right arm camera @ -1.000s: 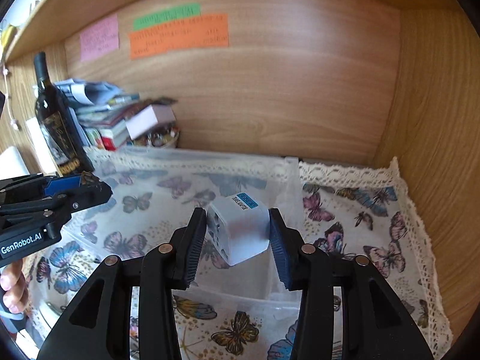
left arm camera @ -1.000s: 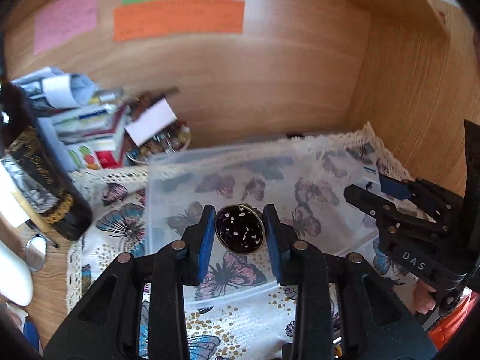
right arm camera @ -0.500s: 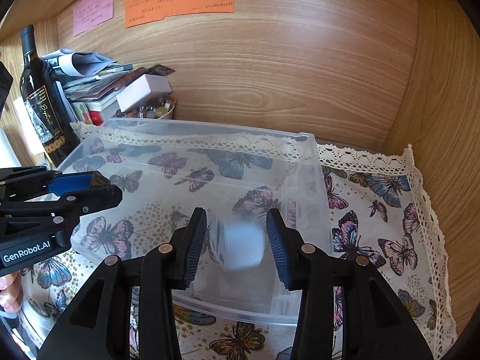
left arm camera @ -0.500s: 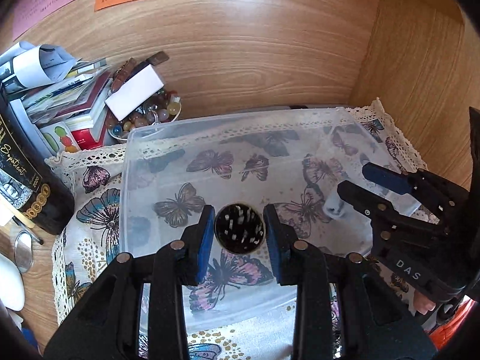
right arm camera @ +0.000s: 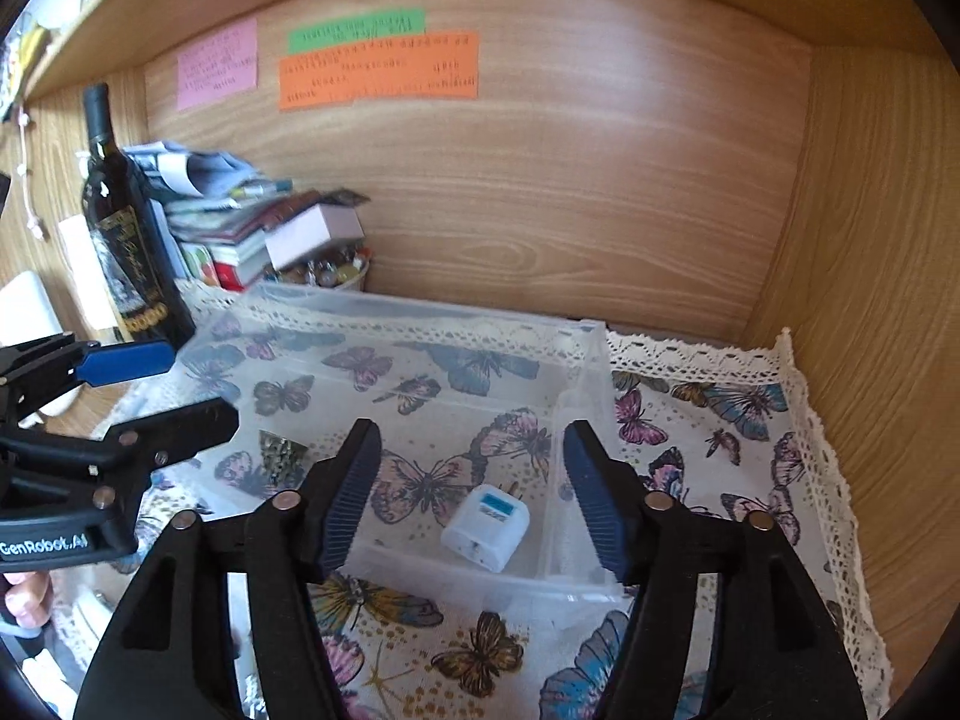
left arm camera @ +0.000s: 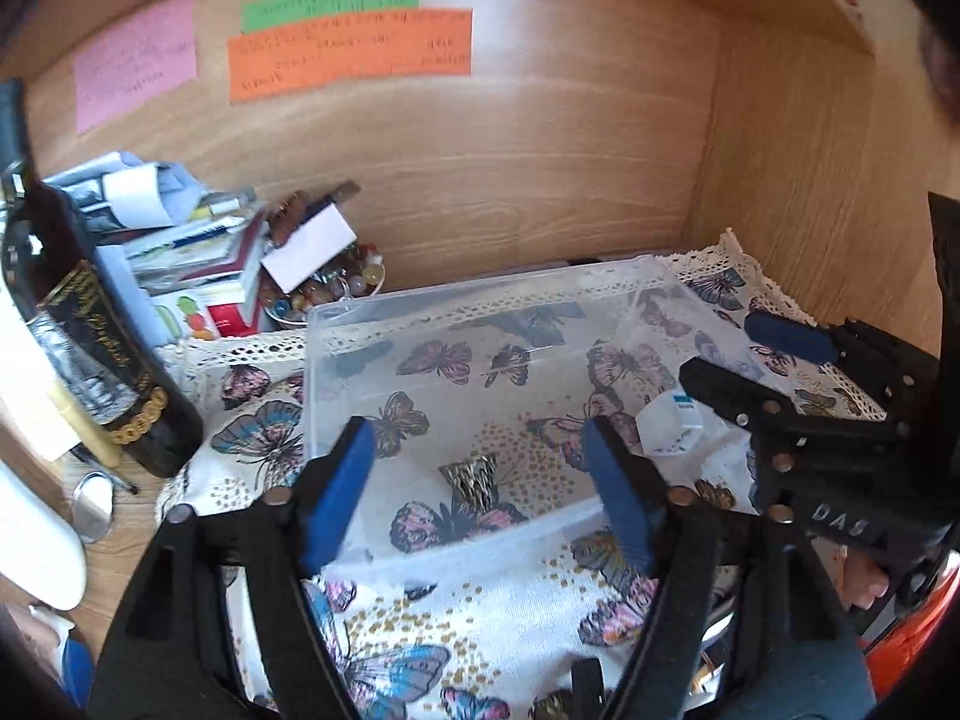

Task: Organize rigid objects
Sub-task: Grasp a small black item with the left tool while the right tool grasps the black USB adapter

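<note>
Left gripper jaws apart, dark speckled piece lying between them in clear bin, right gripper jaws apart, white adapter lying between them

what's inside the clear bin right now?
Inside the clear bin: a white plug adapter and a small gold-and-black patterned object. The left gripper covers the bin's near-left corner in the right view.

Both cameras look forward and down along their own fingers into a wooden alcove. The left wrist view sits close above the near-left edge of the clear plastic bin; the right wrist view sits above its near-right corner. Both share the bin, the sticky notes and the wine bottle.
</note>
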A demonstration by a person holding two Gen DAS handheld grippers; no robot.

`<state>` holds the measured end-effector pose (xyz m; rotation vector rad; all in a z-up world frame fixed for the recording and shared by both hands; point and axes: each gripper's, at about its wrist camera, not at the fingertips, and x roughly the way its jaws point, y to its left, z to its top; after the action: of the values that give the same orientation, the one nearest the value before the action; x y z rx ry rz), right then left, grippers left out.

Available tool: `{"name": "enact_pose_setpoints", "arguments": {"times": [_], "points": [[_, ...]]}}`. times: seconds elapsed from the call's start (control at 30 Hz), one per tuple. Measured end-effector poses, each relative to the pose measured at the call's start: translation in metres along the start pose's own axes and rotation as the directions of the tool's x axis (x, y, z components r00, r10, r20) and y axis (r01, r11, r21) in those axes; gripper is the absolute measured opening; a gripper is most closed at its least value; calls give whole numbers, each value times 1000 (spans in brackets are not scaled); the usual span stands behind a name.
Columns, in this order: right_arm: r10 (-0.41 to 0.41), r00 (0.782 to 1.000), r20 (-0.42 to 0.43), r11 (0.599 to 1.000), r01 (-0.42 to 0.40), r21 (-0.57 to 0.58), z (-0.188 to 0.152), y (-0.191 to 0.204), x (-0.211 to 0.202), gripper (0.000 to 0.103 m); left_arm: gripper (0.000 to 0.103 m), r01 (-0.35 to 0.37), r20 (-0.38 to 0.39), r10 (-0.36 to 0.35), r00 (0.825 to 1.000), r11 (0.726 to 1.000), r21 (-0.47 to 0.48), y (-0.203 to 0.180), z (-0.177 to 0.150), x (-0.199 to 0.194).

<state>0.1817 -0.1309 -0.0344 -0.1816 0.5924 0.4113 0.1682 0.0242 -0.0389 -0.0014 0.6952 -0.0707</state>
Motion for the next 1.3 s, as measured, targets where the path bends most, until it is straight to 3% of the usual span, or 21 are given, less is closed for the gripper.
{"name": "enact_pose_setpoints", "arguments": {"times": [0.27,0.67,1.0,1.17,1.3], "points": [[-18,1000,19,1000,17,15,-23,-2,-35,66,88,14,-18,-13,1000,1000,5,-4,-30,-24],[-18,997,-72,994,26,108,-81,-11,-62,67,87,55,-123,-54,991,998,4,-21,-80,-23],[42,978,-203,996,-26,80,-124,1,-52,66,59,76,-171,-73,983,997,15,-32,-97,-15],[17,977,-211,998,-5,55,-136,5,-49,52,50,79,-182,-76,980,997,9,-33,-100,-12],[14,979,-204,998,0,67,-137,0,-53,41,26,86,-183,-83,980,996,13,-34,-100,-9]]}}
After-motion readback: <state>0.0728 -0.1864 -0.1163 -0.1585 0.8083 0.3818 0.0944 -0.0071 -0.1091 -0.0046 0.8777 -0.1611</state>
